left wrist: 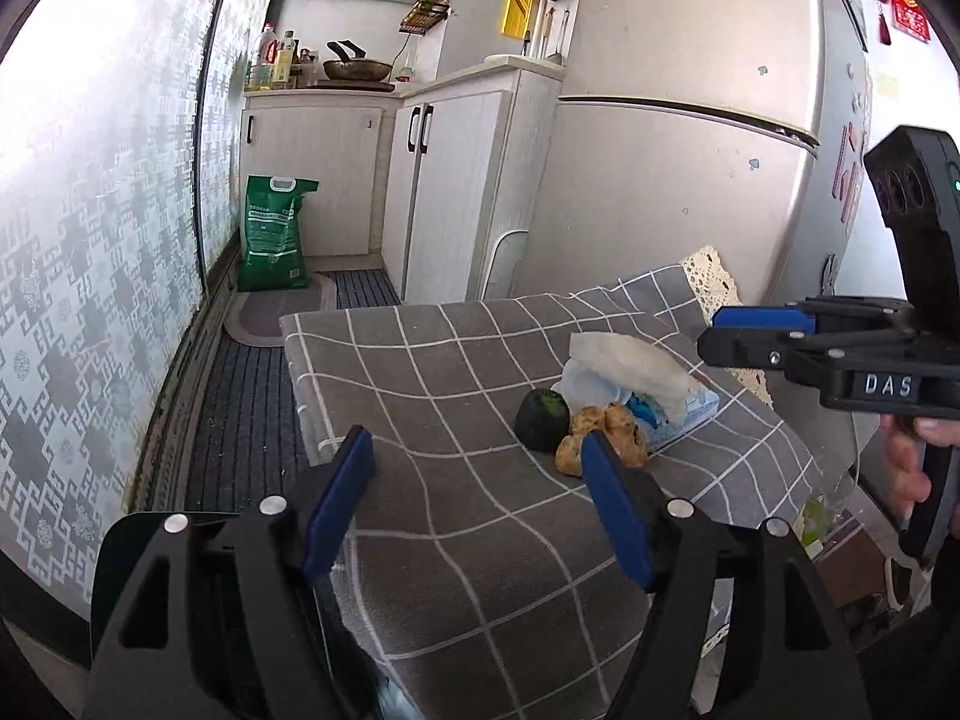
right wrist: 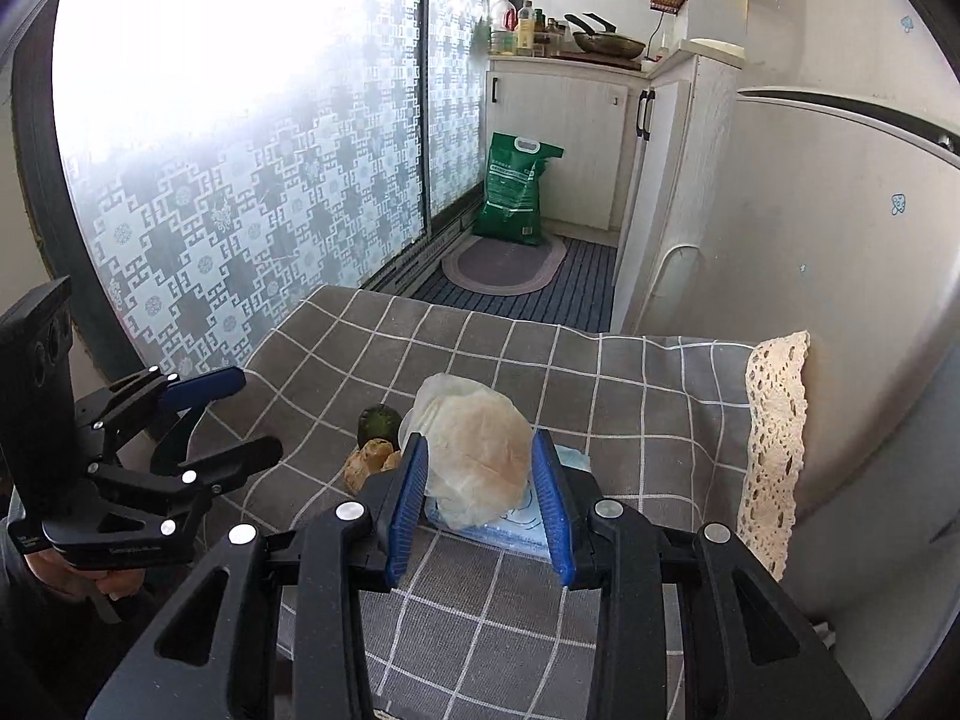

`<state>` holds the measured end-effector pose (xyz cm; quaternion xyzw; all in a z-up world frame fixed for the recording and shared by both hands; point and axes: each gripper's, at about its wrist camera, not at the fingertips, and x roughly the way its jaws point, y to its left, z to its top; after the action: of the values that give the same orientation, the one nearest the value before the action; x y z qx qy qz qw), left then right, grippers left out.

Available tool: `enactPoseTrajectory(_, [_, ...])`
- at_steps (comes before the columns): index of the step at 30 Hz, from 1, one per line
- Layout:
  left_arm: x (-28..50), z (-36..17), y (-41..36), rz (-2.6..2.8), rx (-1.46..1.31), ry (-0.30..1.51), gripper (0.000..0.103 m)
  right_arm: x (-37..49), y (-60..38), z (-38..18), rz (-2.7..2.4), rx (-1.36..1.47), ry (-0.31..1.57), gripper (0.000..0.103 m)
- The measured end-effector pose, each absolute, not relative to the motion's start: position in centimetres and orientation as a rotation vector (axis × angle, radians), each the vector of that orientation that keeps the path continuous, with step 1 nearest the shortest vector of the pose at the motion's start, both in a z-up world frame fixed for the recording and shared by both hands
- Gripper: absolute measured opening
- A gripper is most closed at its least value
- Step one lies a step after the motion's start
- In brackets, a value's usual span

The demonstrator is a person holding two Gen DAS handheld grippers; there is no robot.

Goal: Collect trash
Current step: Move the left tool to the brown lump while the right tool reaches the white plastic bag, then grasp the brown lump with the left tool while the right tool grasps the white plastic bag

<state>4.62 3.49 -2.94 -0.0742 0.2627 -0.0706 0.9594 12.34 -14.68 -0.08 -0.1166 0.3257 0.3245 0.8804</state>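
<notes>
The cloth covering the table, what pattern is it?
Grey tablecloth with a white grid check, clearest in the right wrist view.

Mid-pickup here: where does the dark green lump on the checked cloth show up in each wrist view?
Left wrist view: the dark green lump sits right of centre, just left of the brown crumpled trash, beyond the left gripper.
Right wrist view: it is left of centre, behind the brown trash and left of the white wad framed by the right gripper.
Shared landmark: the green sack on the floor.

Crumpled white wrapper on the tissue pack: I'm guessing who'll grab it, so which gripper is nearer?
Right gripper: its open fingers flank the wrapper. The left gripper hangs open, short of it.
</notes>
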Motion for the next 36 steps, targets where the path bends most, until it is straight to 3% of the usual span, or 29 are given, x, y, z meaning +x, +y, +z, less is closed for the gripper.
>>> enactPoseTrajectory(8, [4.7, -0.5, 1.2, -0.138, -0.100, 0.485, 0.073, 12.7, -16.8, -0.4, 0.653, -0.232, 0.678, 0.038])
enactPoseTrajectory(18, [7.7, -3.5, -2.6, -0.182, -0.045, 0.671, 0.072, 12.8, -18.5, -0.7, 0.660, -0.222, 0.695, 0.038])
enactPoseTrajectory(33, [9.7, -5.2, -3.1, -0.114, -0.101, 0.717, 0.071, 12.5, -18.7, -1.6, 0.722, -0.241, 0.707, 0.042])
enactPoseTrajectory(35, [9.7, -5.2, -3.0, -0.119, -0.117, 0.700, 0.066, 12.4, -18.4, -1.7, 0.732, -0.250, 0.703, 0.042])
enactPoseTrajectory(36, [9.7, -5.3, -2.8, -0.108, -0.124, 0.694, 0.058, 12.2, -18.3, -1.7, 0.736, -0.251, 0.700, 0.042])
